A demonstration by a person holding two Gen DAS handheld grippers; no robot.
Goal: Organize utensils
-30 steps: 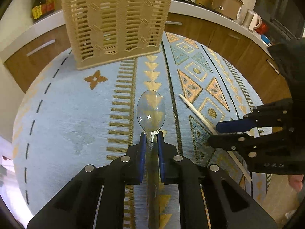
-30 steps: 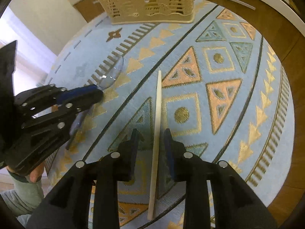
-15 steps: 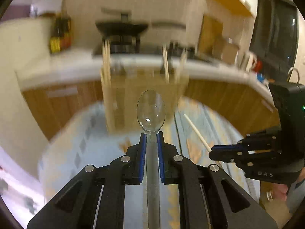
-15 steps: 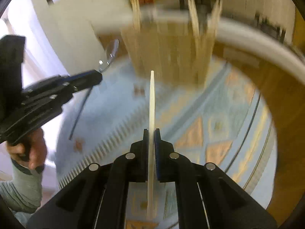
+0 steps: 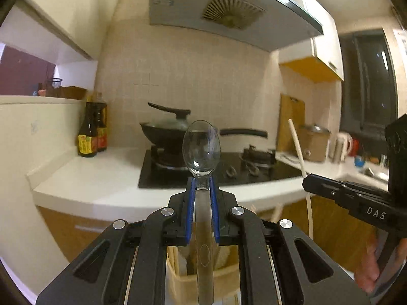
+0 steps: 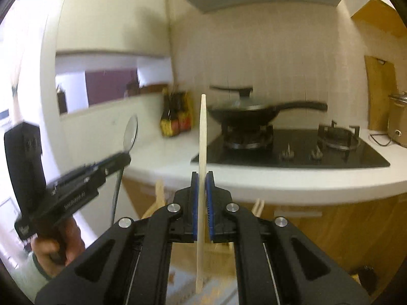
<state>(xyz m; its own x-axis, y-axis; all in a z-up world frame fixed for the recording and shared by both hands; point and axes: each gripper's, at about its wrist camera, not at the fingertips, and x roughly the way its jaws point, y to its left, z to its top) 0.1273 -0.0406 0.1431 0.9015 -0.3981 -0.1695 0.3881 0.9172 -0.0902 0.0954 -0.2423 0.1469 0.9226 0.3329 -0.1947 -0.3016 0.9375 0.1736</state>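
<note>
While the left gripper (image 5: 202,190) clamps a light, slippery clear spoon (image 5: 201,150) at its neck, the right gripper (image 6: 202,185) pinches a stiff, slender chopstick (image 6: 202,137) mid-shaft.

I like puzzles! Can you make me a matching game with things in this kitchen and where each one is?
Things:
1. clear spoon
2. pale chopstick
3. black pan
4. sauce bottles

Places:
A. on the stove burner
B. clamped in the right gripper
C. standing on the white counter by the wall
D. clamped in the left gripper

Pairs: 1-D, 2-B, 3-A, 4-C
</note>
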